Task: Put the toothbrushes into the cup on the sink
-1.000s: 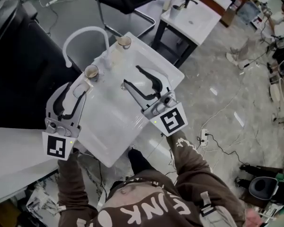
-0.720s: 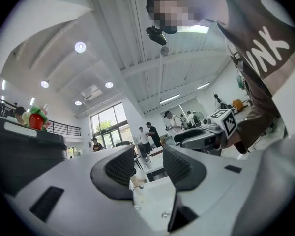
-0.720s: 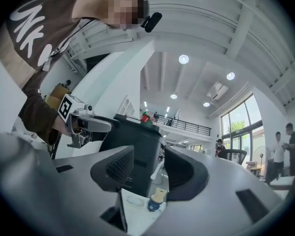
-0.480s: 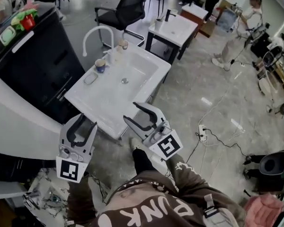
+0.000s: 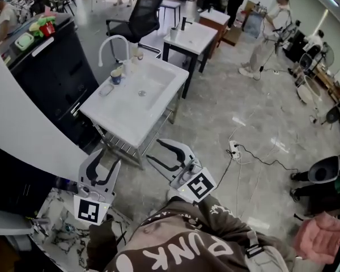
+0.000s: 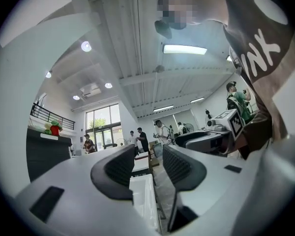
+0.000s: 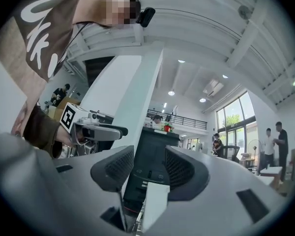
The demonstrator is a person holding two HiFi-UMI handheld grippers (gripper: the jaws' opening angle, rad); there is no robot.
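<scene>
The white sink point(image 5: 153, 92) with its arched tap point(image 5: 109, 43) stands well ahead of me in the head view. On its back rim are a blue cup point(image 5: 117, 76) and a second cup point(image 5: 137, 55). I cannot make out any toothbrush at this distance. My left gripper point(image 5: 103, 156) hangs low, short of the sink's front edge, open and empty. My right gripper point(image 5: 153, 152) is beside it, also open and empty. In the left gripper view the jaws point(image 6: 148, 163) stand apart with the sink's edge point(image 6: 142, 200) between them. The right gripper view's jaws point(image 7: 150, 168) are apart too.
A black cabinet point(image 5: 51, 67) stands left of the sink, a black office chair point(image 5: 144, 16) behind it, and a second sink table point(image 5: 195, 35) beyond. People point(image 5: 269, 27) stand at the back right. Cables point(image 5: 255, 152) run over the floor on the right.
Both grippers have drawn back from over the sink towards my body. The sink now lies farther off, and the grippers are below its front edge.
</scene>
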